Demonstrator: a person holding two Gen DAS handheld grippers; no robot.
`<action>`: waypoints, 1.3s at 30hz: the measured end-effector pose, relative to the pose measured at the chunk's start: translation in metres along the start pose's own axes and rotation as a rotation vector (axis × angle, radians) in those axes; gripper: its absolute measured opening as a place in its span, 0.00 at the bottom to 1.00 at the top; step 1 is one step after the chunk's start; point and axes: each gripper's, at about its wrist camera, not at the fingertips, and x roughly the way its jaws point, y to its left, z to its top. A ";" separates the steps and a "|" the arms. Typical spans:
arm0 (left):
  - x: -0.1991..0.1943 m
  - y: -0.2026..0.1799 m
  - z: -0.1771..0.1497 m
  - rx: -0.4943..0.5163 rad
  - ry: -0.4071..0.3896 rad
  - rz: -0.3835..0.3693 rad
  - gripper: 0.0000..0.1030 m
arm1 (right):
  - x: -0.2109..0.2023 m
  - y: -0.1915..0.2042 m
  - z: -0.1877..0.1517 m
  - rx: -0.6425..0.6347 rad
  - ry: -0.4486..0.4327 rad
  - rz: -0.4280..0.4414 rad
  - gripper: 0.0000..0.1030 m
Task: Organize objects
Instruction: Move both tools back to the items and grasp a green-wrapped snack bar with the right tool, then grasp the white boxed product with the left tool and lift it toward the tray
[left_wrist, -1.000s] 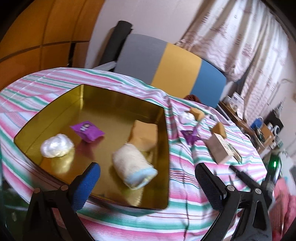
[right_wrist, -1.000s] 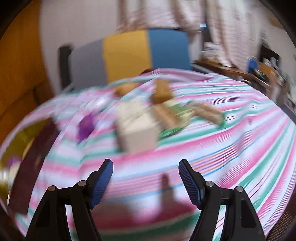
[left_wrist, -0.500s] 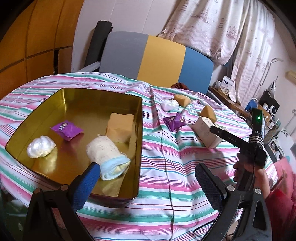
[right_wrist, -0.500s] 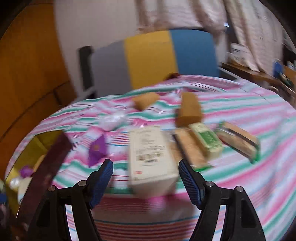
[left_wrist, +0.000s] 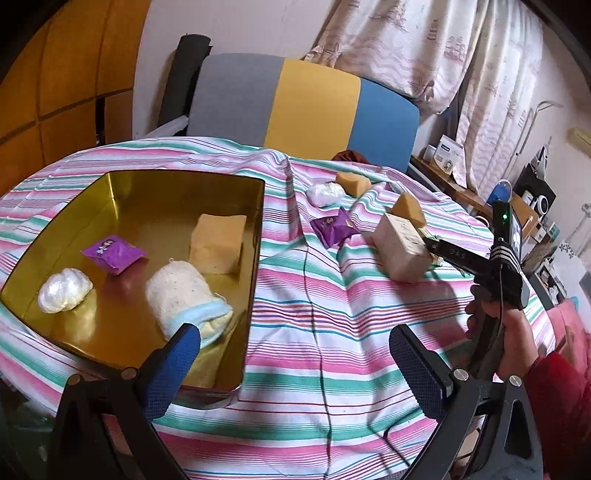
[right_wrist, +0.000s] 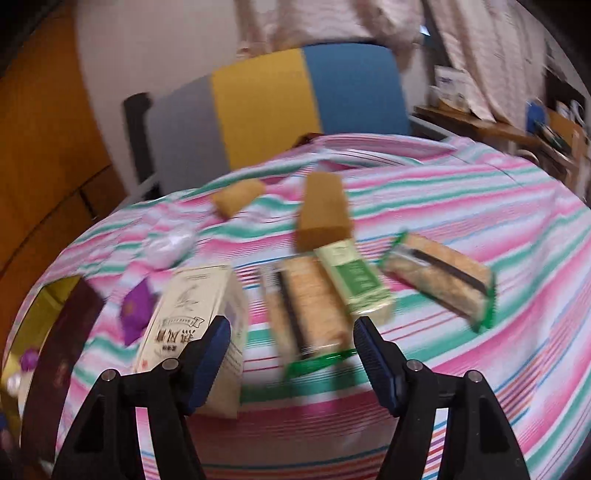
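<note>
The right gripper hangs over the striped table with its jaws closing and nothing pressed between the pads; a cracker packet lies in the gap just ahead of them, the cream carton partly behind the left-hand pad, and a green-and-white bar just beyond the right-hand pad; a second cracker packet lies further right, a tan sponge block beyond the gap; the view is blurred.

The left gripper has its jaws wide apart and empty over bare cloth; the gold tin sits ahead on the side of the left-hand pad, holding a rolled sock that nearly meets that pad, a yellow sponge, a purple sachet and a white bundle; beyond the gap lie another purple sachet and a white bundle; a hand holds the other tool ahead of the right-hand pad.
</note>
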 end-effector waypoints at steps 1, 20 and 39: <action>0.001 -0.001 0.000 0.001 0.005 -0.002 1.00 | -0.001 0.005 -0.001 -0.024 0.002 0.014 0.69; 0.030 -0.050 0.033 0.097 0.008 -0.026 1.00 | 0.039 -0.007 0.009 -0.003 0.106 -0.127 0.48; 0.170 -0.136 0.075 0.332 0.088 -0.043 1.00 | 0.010 -0.035 -0.020 0.157 0.024 -0.204 0.48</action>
